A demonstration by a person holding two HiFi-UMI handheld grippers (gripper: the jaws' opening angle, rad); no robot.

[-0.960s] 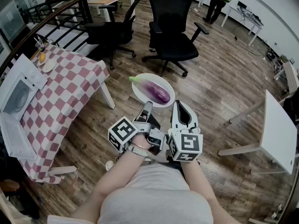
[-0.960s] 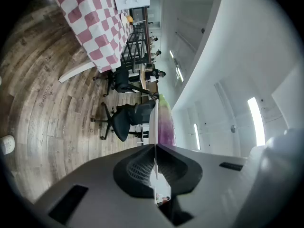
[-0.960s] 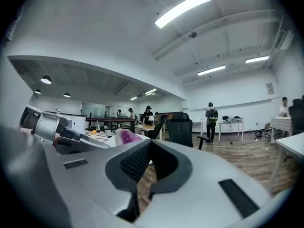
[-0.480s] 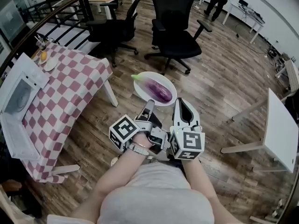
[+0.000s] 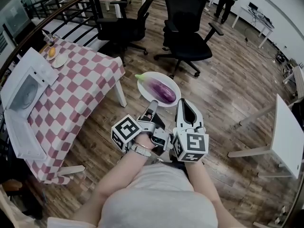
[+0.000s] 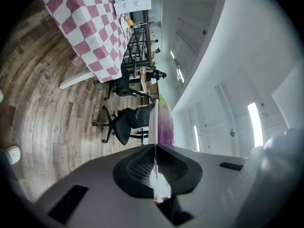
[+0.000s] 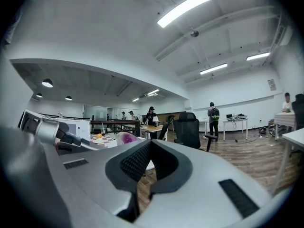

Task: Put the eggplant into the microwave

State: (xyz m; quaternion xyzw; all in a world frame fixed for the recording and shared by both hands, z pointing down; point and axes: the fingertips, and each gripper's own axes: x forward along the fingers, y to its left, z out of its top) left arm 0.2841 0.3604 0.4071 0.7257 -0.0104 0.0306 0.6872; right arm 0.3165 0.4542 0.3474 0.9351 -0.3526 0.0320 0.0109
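Observation:
A purple eggplant (image 5: 161, 90) with a green stem lies on a white plate (image 5: 144, 82) held out in the air over the wooden floor. My left gripper (image 5: 153, 103) is shut on the plate's near rim; the left gripper view shows the thin plate (image 6: 153, 122) edge-on between the jaws, with the eggplant (image 6: 166, 122) beside it. My right gripper (image 5: 183, 103) is shut on nothing, its tip next to the plate's near right rim. The white microwave (image 5: 23, 91) stands at the far left on a red-and-white checkered table (image 5: 71, 94), its door hanging open.
Two black office chairs (image 5: 187, 37) stand beyond the plate. A small plate with an orange (image 5: 51, 52) and a glass sit at the checkered table's far end. A white table (image 5: 287, 137) is at the right. A railing (image 5: 57, 13) runs behind the checkered table.
The checkered table, microwave and chairs have slid rightward in the head view. Both grippers and the plate with the eggplant keep the same pose relative to each other.

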